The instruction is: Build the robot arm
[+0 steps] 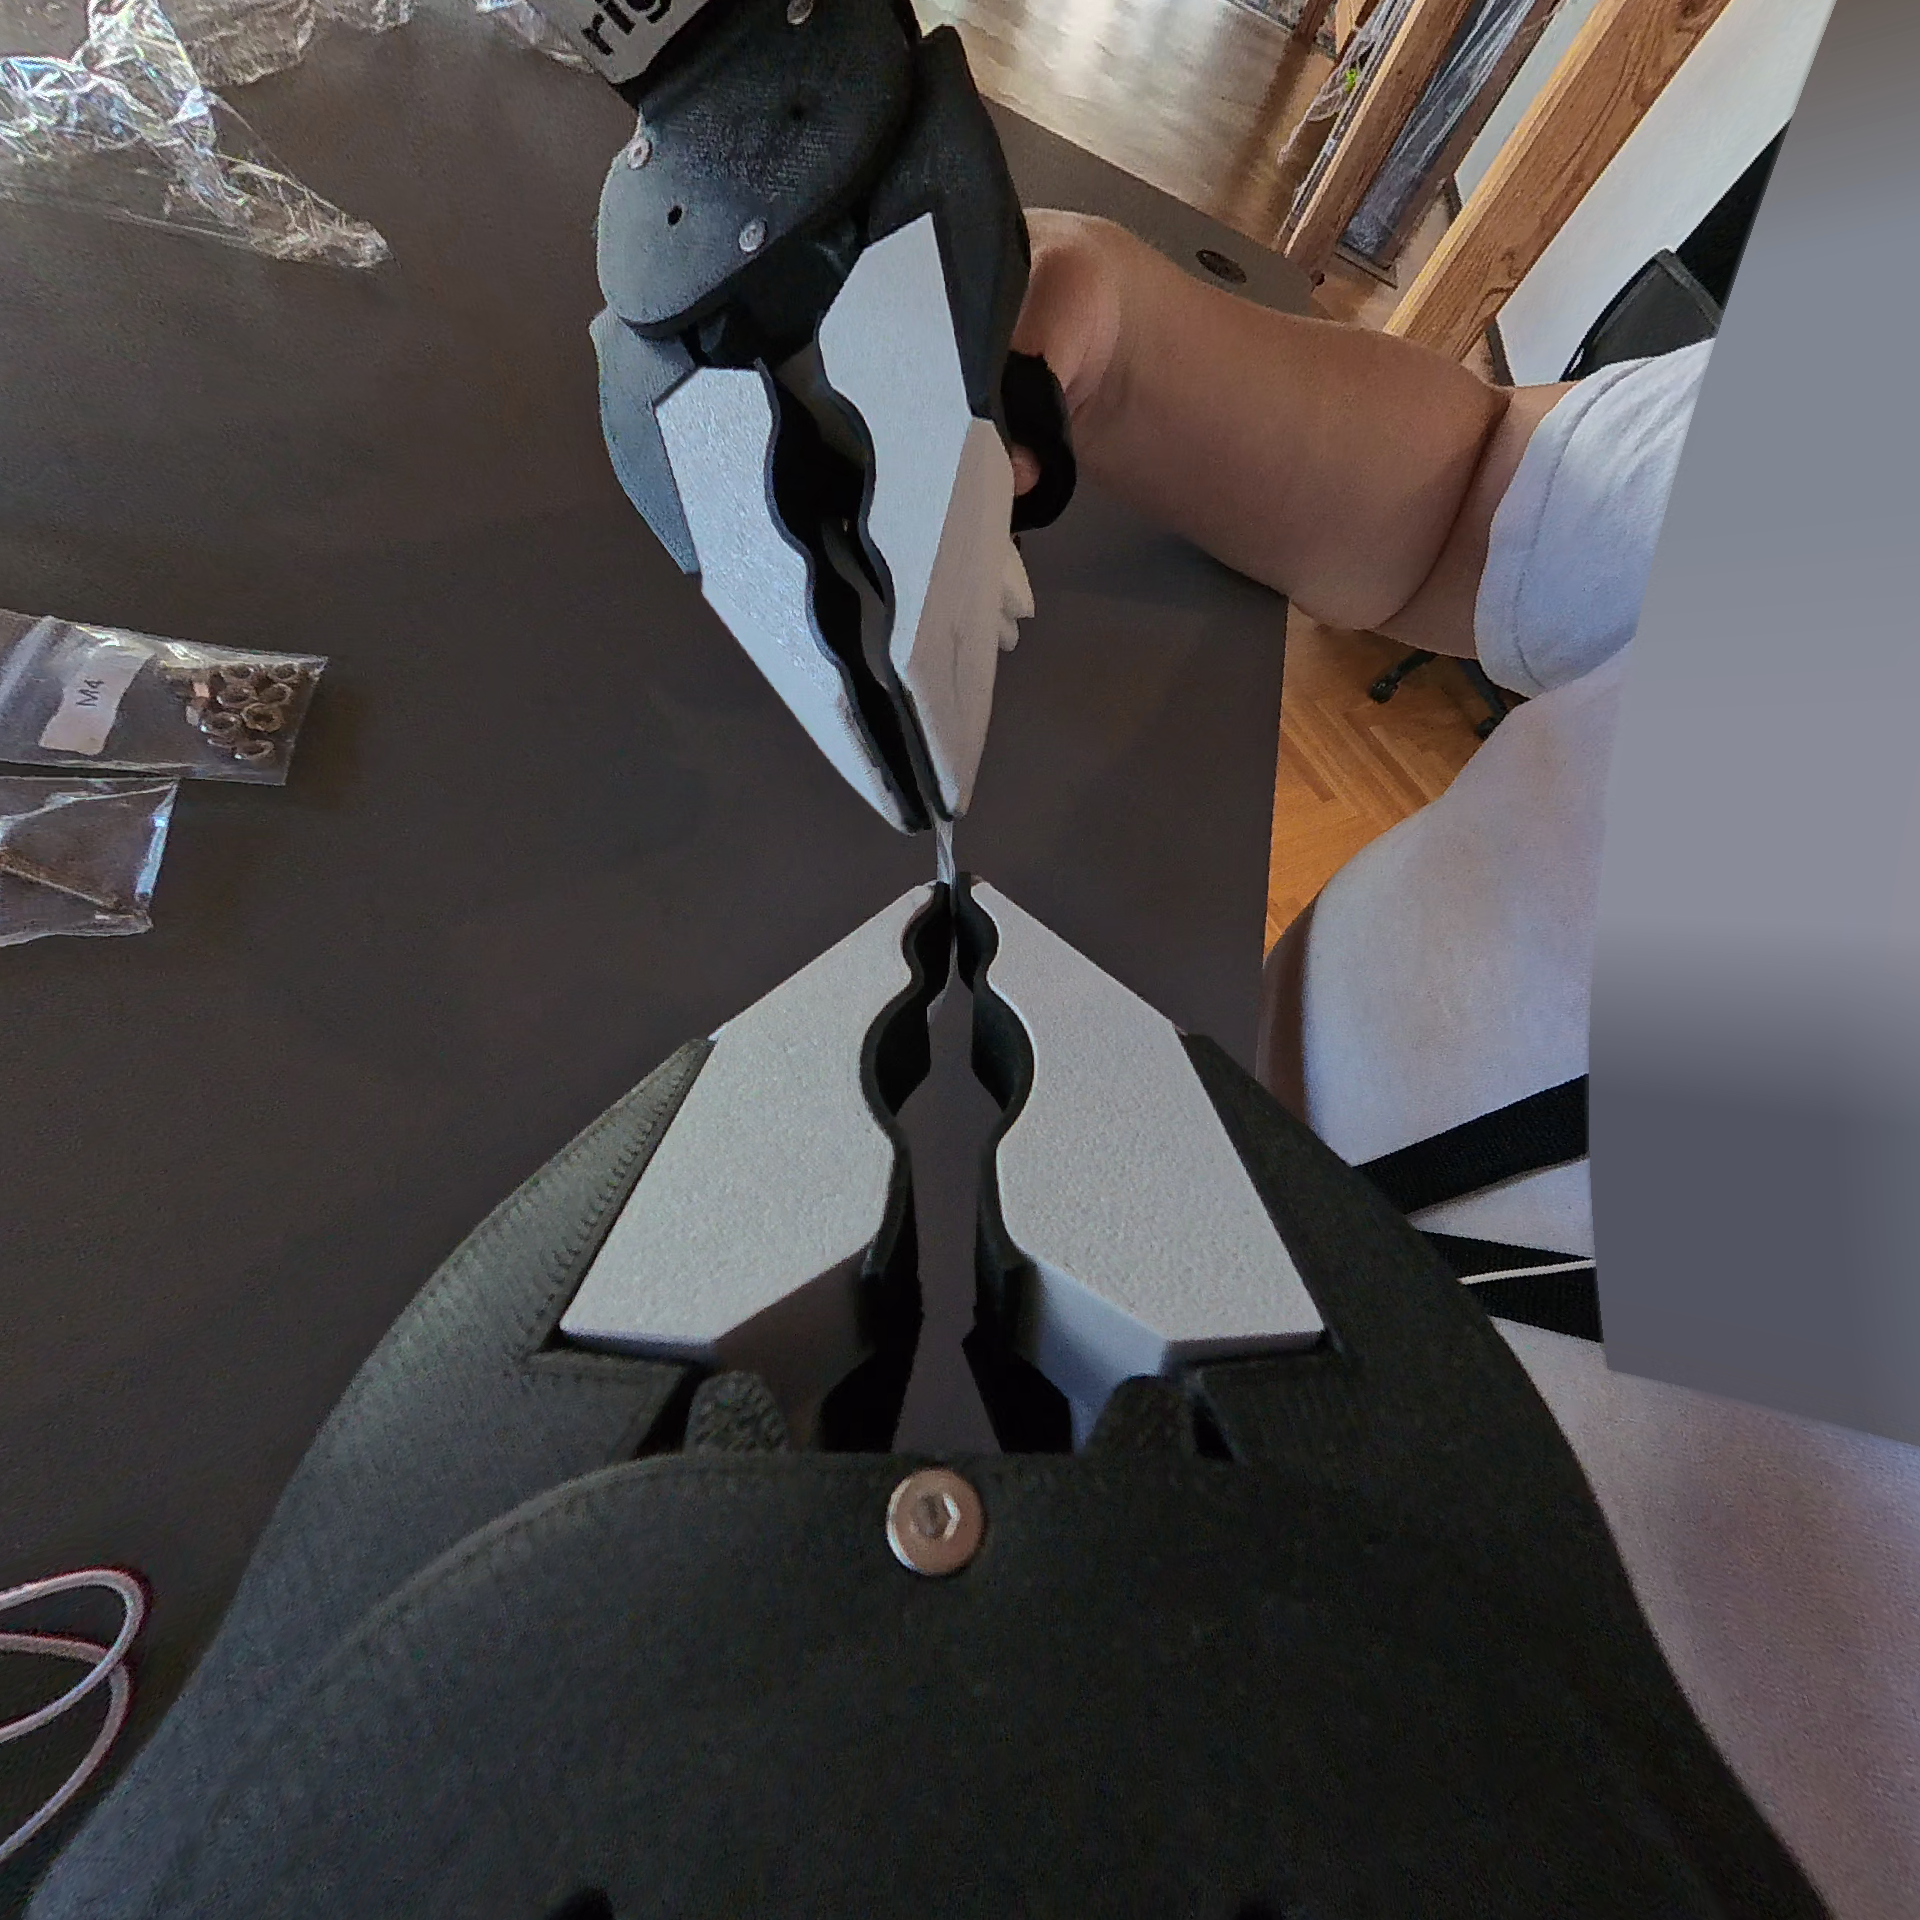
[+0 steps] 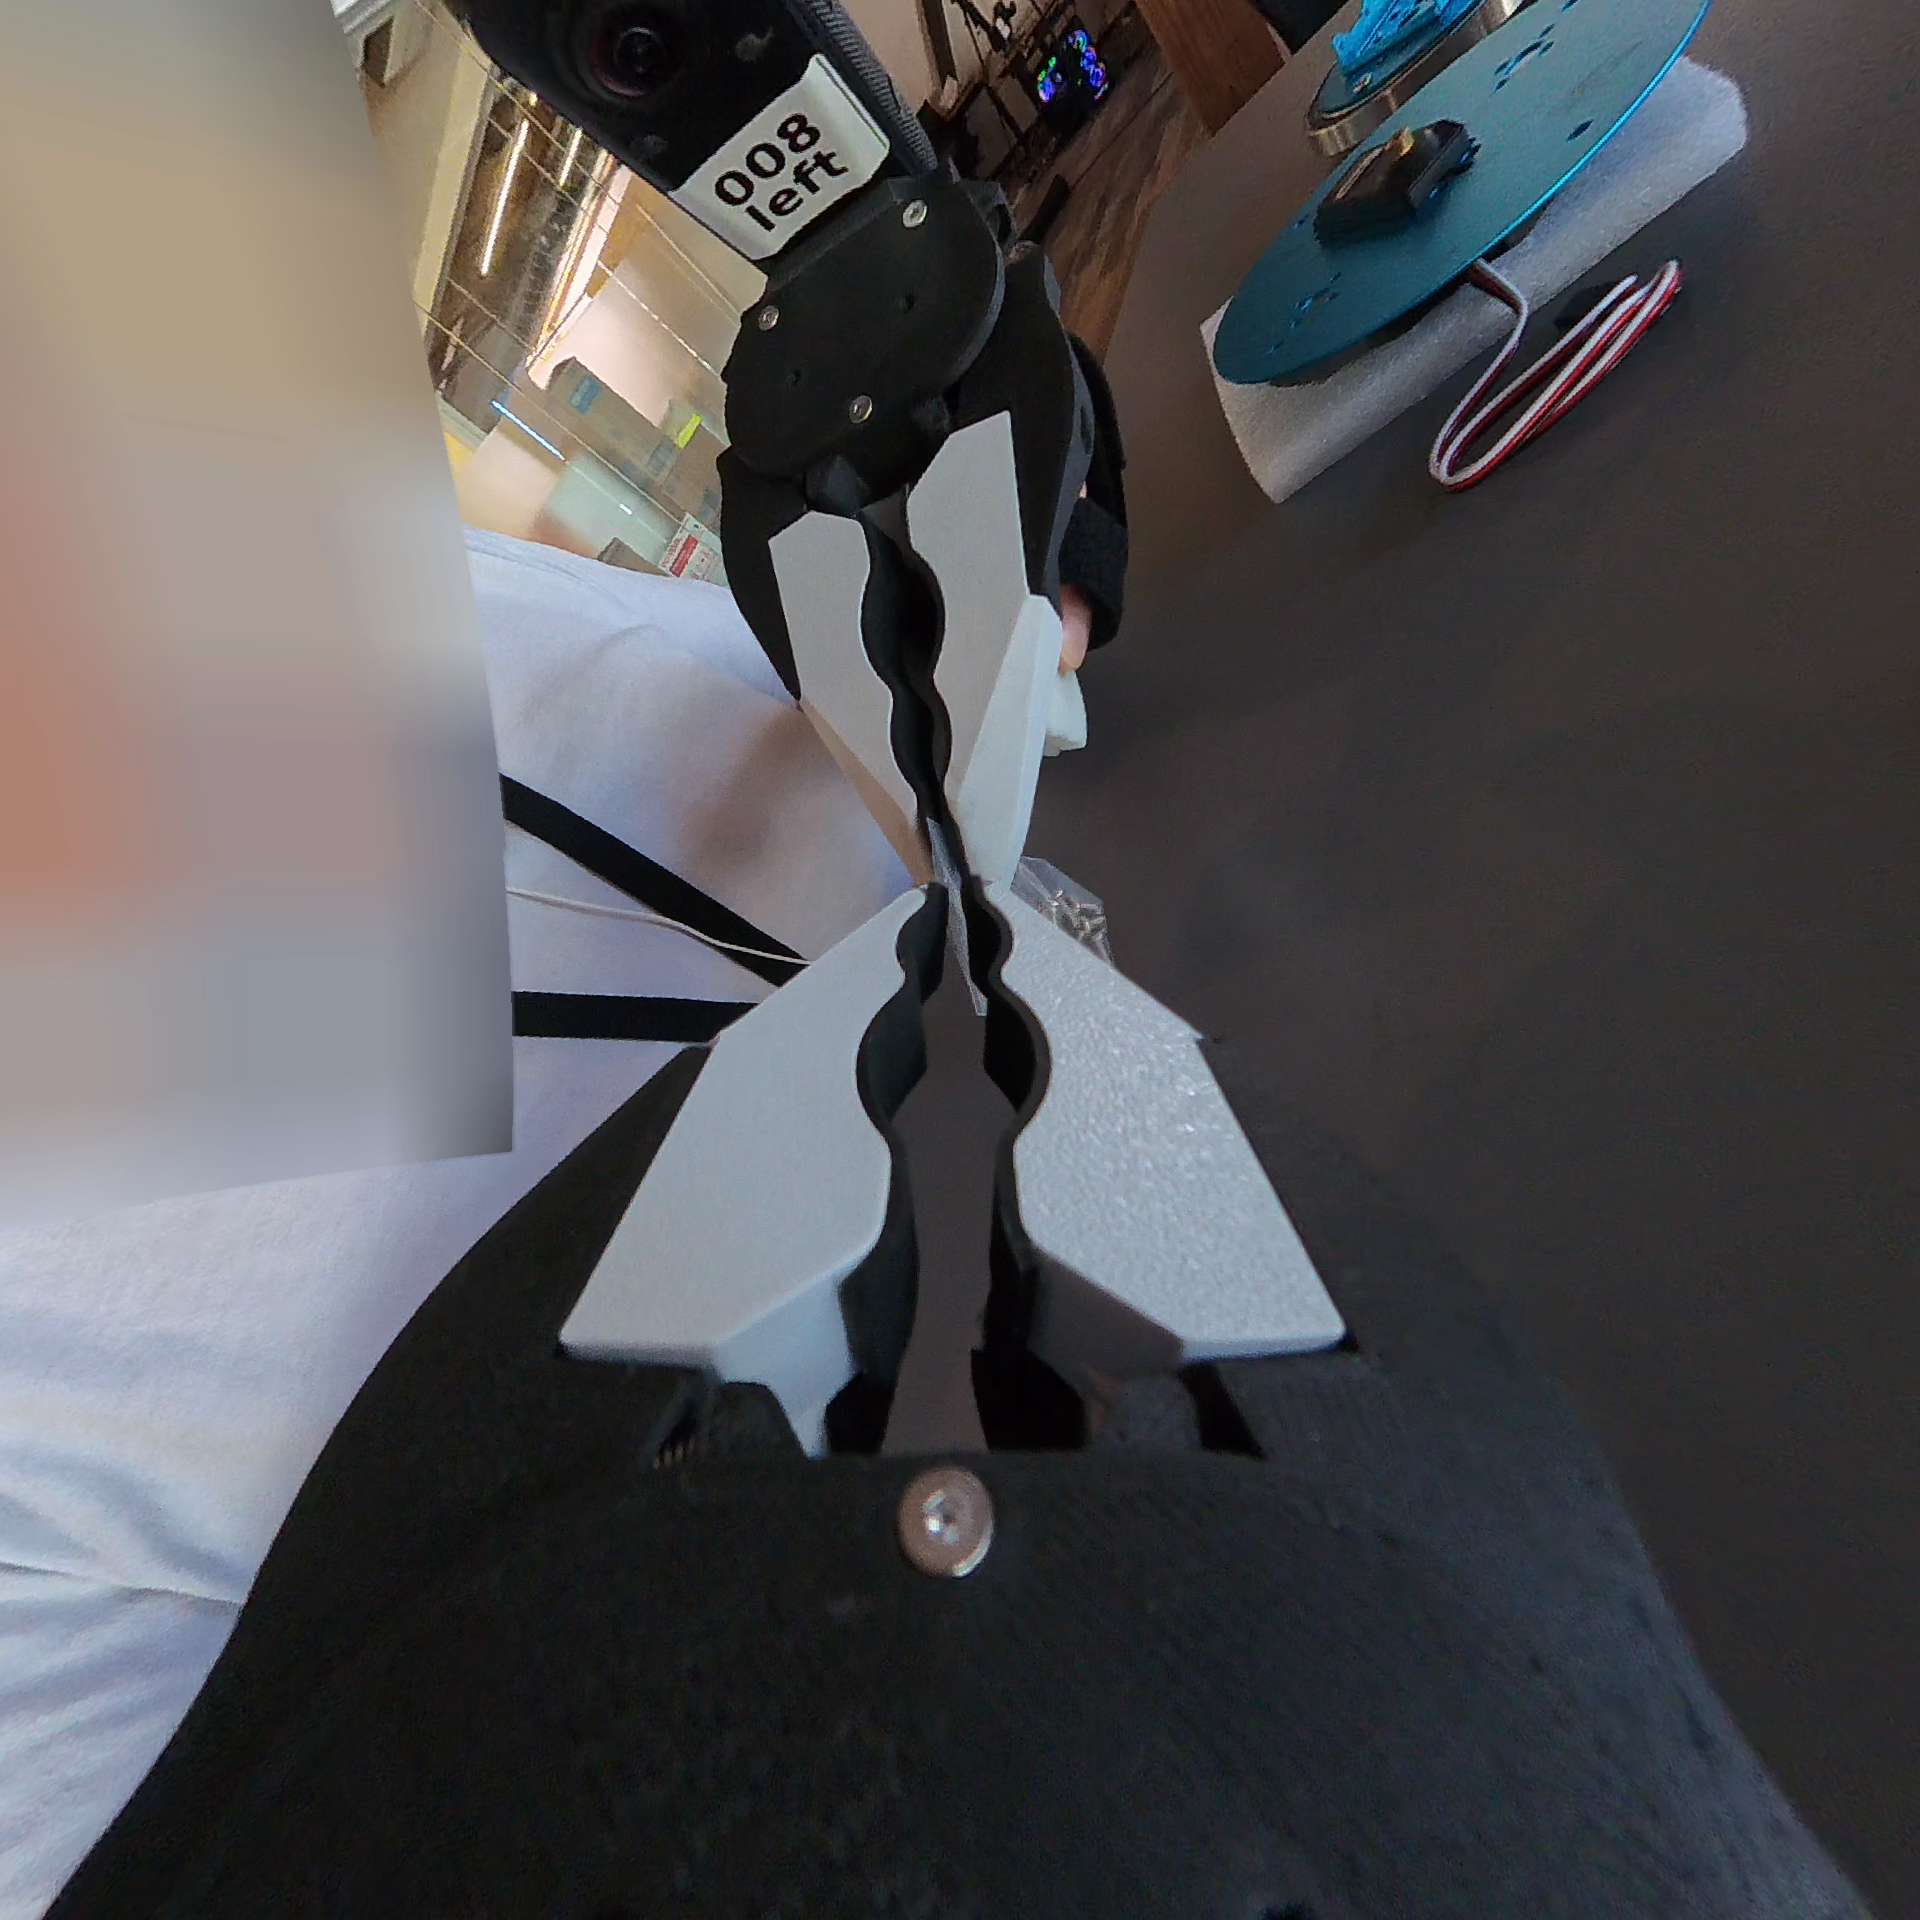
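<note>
My left gripper (image 1: 948, 896) and right gripper (image 1: 928, 823) meet tip to tip above the dark table (image 1: 416, 468). Both are shut on the same small clear plastic bag (image 1: 943, 858), seen edge-on as a thin strip between the tips. In the right wrist view the right gripper (image 2: 961, 896) points up at the left gripper (image 2: 951, 847). The bag (image 2: 1065, 909) bulges out beside the tips, with small metal screws in it. A sliver of its film also lies between the right gripper's jaws.
Crumpled clear wrap (image 1: 156, 135), a bag of small nuts (image 1: 208, 707), another clear bag (image 1: 73, 842) and a looped wire (image 1: 73, 1662) lie at left. A teal disc (image 2: 1455, 229) on white foam (image 2: 1351, 426) and a red-white cable (image 2: 1538, 384) lie beyond. The table edge (image 1: 1273, 779) is at right. My left and right fingertips are right by each other.
</note>
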The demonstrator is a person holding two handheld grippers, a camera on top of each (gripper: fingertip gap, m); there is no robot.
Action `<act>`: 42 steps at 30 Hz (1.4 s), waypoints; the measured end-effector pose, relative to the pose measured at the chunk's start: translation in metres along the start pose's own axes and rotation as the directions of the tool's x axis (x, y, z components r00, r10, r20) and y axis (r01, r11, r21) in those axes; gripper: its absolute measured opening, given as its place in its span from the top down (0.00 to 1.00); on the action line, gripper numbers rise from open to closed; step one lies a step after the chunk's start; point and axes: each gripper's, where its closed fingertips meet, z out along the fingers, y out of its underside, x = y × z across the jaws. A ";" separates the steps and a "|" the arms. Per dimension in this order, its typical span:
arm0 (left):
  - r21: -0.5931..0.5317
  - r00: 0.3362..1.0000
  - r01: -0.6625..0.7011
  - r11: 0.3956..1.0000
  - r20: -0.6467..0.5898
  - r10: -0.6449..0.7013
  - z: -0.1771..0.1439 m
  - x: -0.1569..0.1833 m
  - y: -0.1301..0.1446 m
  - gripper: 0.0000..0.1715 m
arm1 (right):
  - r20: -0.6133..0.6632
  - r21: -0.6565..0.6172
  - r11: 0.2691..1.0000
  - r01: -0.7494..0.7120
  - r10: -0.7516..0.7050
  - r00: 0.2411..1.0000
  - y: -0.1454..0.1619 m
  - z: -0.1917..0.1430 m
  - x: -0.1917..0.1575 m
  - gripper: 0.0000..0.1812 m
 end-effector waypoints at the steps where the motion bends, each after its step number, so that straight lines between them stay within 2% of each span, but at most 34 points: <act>1: -0.001 1.000 -0.002 1.000 -0.001 0.002 0.000 0.000 0.000 1.00 | 0.001 0.002 1.000 -0.003 0.003 1.000 0.000 0.000 0.000 0.99; 16: 0.013 0.999 -0.022 1.000 -0.025 0.022 0.001 0.005 -0.004 1.00 | 0.030 0.011 1.000 -0.017 0.017 0.999 -0.001 0.002 -0.003 0.99; 23: 0.017 0.999 -0.031 0.999 -0.021 0.031 0.001 0.004 -0.004 1.00 | 0.021 -0.031 1.000 -0.006 0.007 1.000 0.005 0.002 -0.003 1.00; 26: 0.025 1.000 -0.012 1.000 0.016 0.012 0.001 -0.003 -0.004 1.00 | -0.055 -0.026 0.999 0.047 -0.049 0.997 0.001 -0.001 0.003 1.00; 27: 0.053 0.999 0.016 0.998 0.049 -0.019 -0.002 -0.010 -0.008 0.97 | -0.077 -0.008 0.998 0.066 -0.067 0.995 -0.003 -0.002 0.004 1.00; 28: 0.094 0.993 0.071 0.993 0.088 -0.080 -0.007 -0.018 -0.013 0.89 | -0.105 0.022 0.996 0.092 -0.089 0.990 -0.009 -0.003 0.004 1.00; 30: 0.187 0.971 0.194 0.963 0.103 -0.215 -0.023 -0.022 -0.023 0.85 | -0.225 0.070 0.985 0.156 -0.136 0.965 -0.022 -0.008 0.009 1.00; 31: 0.249 0.956 0.251 0.935 0.089 -0.281 -0.030 -0.021 -0.028 0.91 | -0.308 0.090 0.975 0.205 -0.168 0.936 -0.029 -0.011 0.013 1.00; 32: 0.309 0.939 0.305 0.901 0.062 -0.339 -0.036 -0.019 -0.032 1.00 | -0.392 0.096 0.959 0.267 -0.210 0.896 -0.035 -0.014 0.016 1.00; 35: 0.387 0.886 0.446 0.807 -0.063 -0.460 -0.035 -0.021 -0.036 1.00 | -0.581 0.061 0.905 0.421 -0.311 0.752 -0.048 -0.017 0.018 1.00; 37: 0.416 0.838 0.533 0.737 -0.140 -0.527 -0.031 -0.028 -0.037 0.93 | -0.639 0.038 0.884 0.466 -0.337 0.691 -0.051 -0.013 0.019 1.00; 39: 0.459 0.805 0.582 0.672 -0.203 -0.558 -0.031 -0.032 -0.040 0.91 | -0.665 0.020 0.871 0.491 -0.355 0.657 -0.051 -0.009 0.018 1.00; 42: 0.496 0.799 0.581 0.645 -0.198 -0.568 -0.031 -0.035 -0.040 0.86 | -0.698 -0.042 0.856 0.516 -0.395 0.598 -0.048 -0.006 0.021 1.00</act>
